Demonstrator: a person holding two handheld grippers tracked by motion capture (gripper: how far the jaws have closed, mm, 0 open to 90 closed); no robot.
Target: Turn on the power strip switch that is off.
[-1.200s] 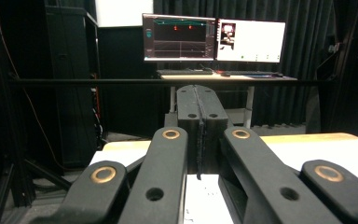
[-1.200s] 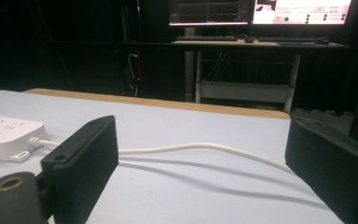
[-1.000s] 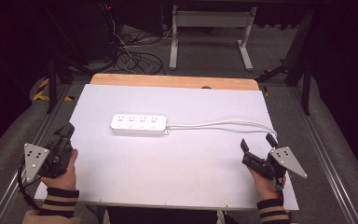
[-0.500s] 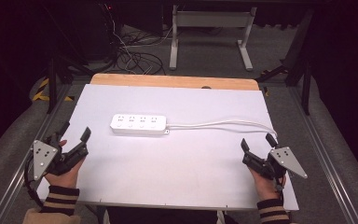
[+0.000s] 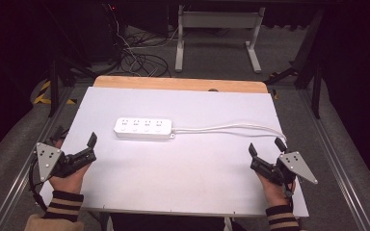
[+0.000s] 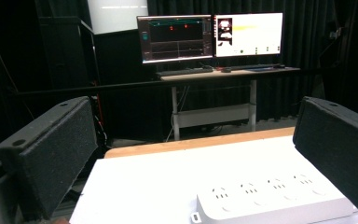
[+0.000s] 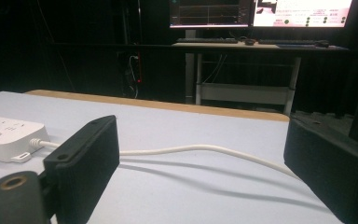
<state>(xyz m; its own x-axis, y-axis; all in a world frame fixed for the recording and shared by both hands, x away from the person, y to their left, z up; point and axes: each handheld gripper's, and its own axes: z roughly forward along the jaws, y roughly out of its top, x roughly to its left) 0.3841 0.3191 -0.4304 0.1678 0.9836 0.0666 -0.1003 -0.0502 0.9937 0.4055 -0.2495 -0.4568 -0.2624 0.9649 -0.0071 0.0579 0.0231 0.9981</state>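
While both grippers rest apart from power strip (image 5: 143,128) — left gripper (image 5: 75,142) jaws just opened wide, right gripper (image 5: 266,148) jaws apart, empty — best approach: straddle strip squarely, avoid cable (image 5: 231,127).

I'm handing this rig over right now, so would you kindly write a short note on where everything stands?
Left tongs: at the table's left edge, jaws have just been opening, now wide, nothing between them.
Right tongs: near the right edge, open, empty; the white cable runs past just beyond them.
Power strip: flat on the white table, centre-left, sockets up, untouched.
Done: nothing visible on the strip yet.
Left: probably reach in and take hold of the strip or its cable.
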